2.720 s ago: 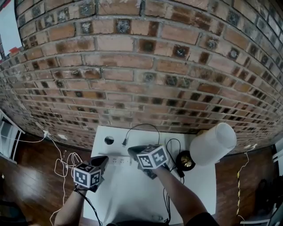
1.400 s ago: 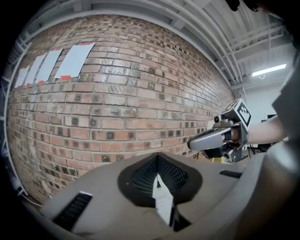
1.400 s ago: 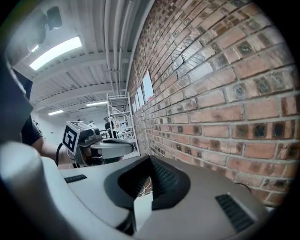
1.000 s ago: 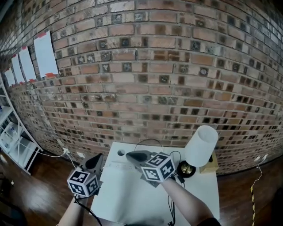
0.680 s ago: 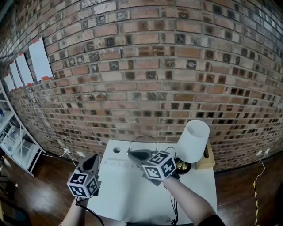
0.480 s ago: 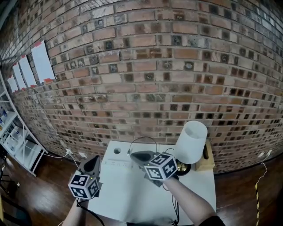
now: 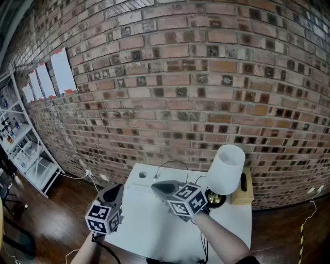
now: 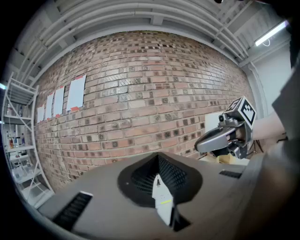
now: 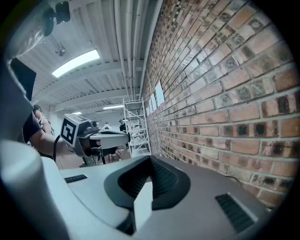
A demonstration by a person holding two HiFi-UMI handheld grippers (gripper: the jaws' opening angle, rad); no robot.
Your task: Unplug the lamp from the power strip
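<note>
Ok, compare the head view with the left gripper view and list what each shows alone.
Head view only: the white table and the black cable loop at its far edge. Left gripper view only: ceiling pipes, a strip light, and the left gripper's jaws closed together, empty. Both: the brick wall, the white sheets on it, the metal shelf and the right gripper.

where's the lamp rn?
Head view: the lamp stands at the white table's right rear, between the wooden box and the right claw.
</note>
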